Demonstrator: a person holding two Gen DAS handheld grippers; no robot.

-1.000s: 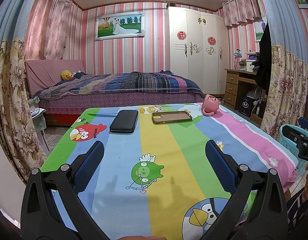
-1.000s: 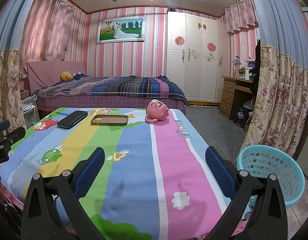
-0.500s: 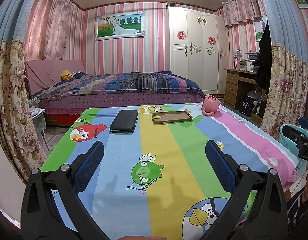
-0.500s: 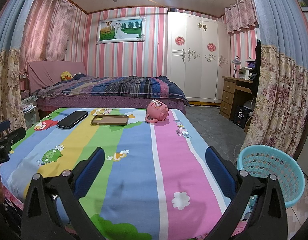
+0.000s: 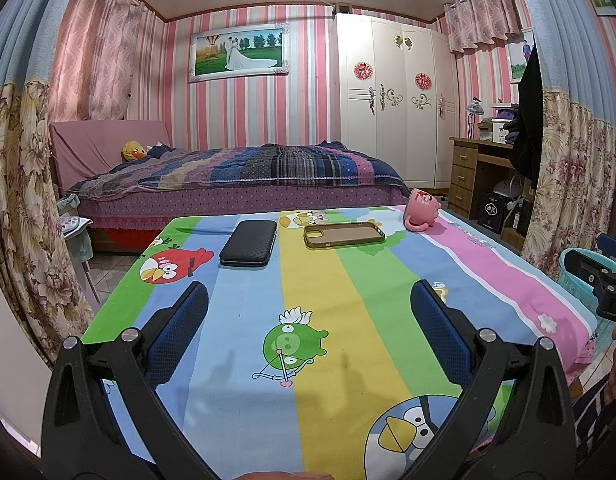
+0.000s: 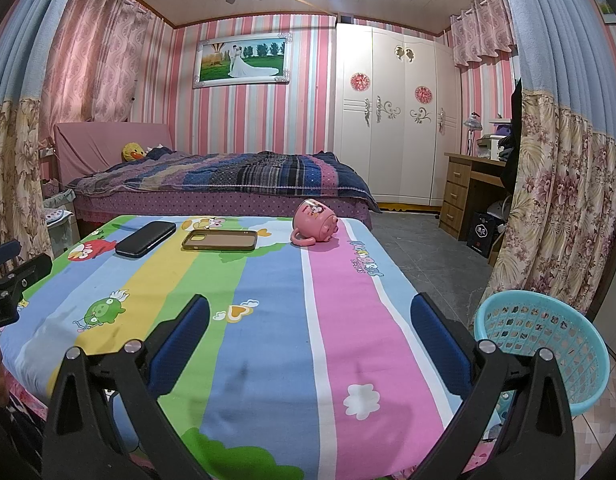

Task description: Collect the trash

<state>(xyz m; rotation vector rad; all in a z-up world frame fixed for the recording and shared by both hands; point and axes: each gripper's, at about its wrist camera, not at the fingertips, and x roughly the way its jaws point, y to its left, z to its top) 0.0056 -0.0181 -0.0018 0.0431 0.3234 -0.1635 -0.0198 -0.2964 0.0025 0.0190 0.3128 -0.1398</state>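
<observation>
Nothing looks collected yet, as I judge it: both tools hang over the near edge of the surface point(image 5: 243, 344) with their jaws wide apart and nothing between them. Going left to right along the far end of the striped cartoon cloth, there is a black case point(image 5: 248, 243) lying flat, then just right of it an olive-brown phone cover point(image 5: 344, 235) lying open side up, then well to the right a pink mug point(image 6: 315, 221) tipped on its side with the handle toward the near edge. Farther right, off the surface and down on the floor beside its near right corner, stands a light blue basket point(image 6: 548, 336), which looks to be where the trash should go. The left gripper point(image 5: 308, 320) faces the middle stripes; the right gripper point(image 6: 310, 322) faces the pink stripe with the basket just beside its right finger. All three things remain to be picked up, if they count as trash, which is not clear. The basket's bottom is partly hidden behind that finger, so whether it holds anything cannot be fully told; what shows through the mesh seems empty.
</observation>
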